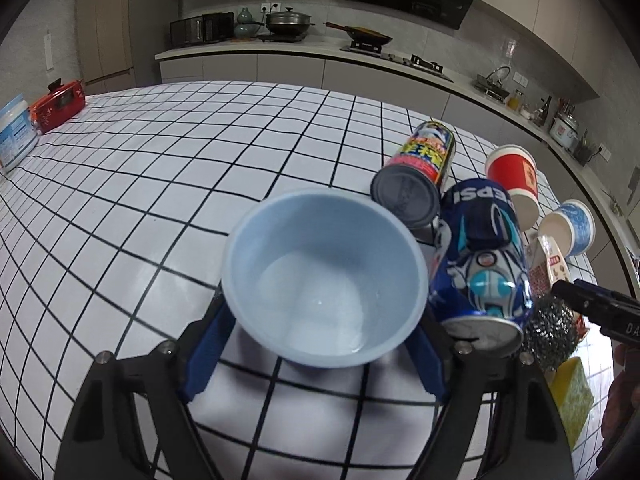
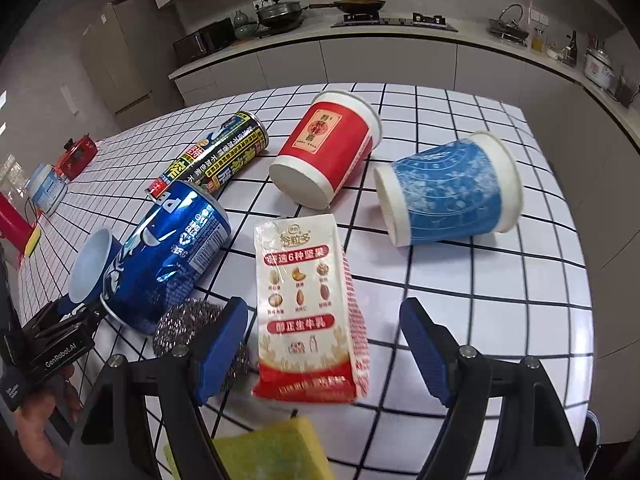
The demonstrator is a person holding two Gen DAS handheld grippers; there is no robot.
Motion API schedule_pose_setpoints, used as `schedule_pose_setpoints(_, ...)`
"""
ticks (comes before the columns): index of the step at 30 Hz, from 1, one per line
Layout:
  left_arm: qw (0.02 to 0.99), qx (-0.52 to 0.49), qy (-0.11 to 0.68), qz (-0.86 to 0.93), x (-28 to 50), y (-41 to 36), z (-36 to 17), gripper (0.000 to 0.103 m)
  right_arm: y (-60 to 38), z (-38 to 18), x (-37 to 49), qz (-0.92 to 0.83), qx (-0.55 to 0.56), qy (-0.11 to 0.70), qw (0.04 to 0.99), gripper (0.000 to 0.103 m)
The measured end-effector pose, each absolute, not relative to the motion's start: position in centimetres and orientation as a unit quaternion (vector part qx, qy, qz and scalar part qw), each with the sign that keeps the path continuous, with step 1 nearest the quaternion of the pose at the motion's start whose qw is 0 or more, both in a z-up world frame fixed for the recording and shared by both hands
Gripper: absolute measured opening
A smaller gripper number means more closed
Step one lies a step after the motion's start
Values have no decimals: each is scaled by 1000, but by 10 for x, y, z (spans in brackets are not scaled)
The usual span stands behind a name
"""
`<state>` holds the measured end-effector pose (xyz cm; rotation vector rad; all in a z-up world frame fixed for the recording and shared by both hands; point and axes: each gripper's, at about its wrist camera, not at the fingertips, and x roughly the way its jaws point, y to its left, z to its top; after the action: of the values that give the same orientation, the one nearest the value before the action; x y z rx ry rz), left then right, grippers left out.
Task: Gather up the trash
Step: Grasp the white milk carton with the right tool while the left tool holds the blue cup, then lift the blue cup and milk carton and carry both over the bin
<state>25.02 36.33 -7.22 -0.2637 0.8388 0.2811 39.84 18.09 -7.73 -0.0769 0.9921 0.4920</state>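
My left gripper [image 1: 320, 320] is shut on a light blue plastic bowl [image 1: 324, 276], tilted with its empty inside facing the camera; it also shows in the right wrist view [image 2: 90, 268]. A dented blue Pepsi can [image 1: 476, 256] lies right beside the bowl. My right gripper [image 2: 324, 344] is open around a flattened red and white milk carton [image 2: 306, 308] lying on the checked table. Also lying on their sides are a black and yellow can [image 2: 224, 152], a red paper cup [image 2: 328, 148] and a blue paper cup [image 2: 450, 188].
A steel wool ball [image 2: 188, 324] sits by my right gripper's left finger, and a yellow sponge [image 2: 272, 452] lies under it. A white tub [image 1: 14, 136] and a red box [image 1: 60, 104] stand at the table's far left. Kitchen counters run behind the table.
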Motion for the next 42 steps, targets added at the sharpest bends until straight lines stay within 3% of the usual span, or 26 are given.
schedule_pose_setpoints(8, 892, -135, 411, 133, 258, 368, -79, 82, 197, -92, 408, 239, -41, 484, 840, 80)
schedule_pose_setpoints(12, 894, -138, 406, 129, 261, 369, -77, 77, 197, -94, 410, 238, -45, 482, 842, 80)
schedule_pose_setpoints(14, 895, -141, 404, 125, 261, 369, -76, 77, 197, -94, 412, 240, -47, 480, 843, 77)
schedule_pose_setpoints(16, 898, -144, 398, 123, 259, 370, -75, 77, 198, -92, 413, 245, -46, 479, 842, 61)
schedule_pose_setpoints(19, 902, -140, 389, 124, 254, 368, -69, 77, 199, -91, 414, 251, -46, 478, 840, 58)
schedule_pose_setpoints(42, 915, -128, 362, 121, 215, 322, -37, 77, 148, -50, 380, 260, -8, 432, 864, 57)
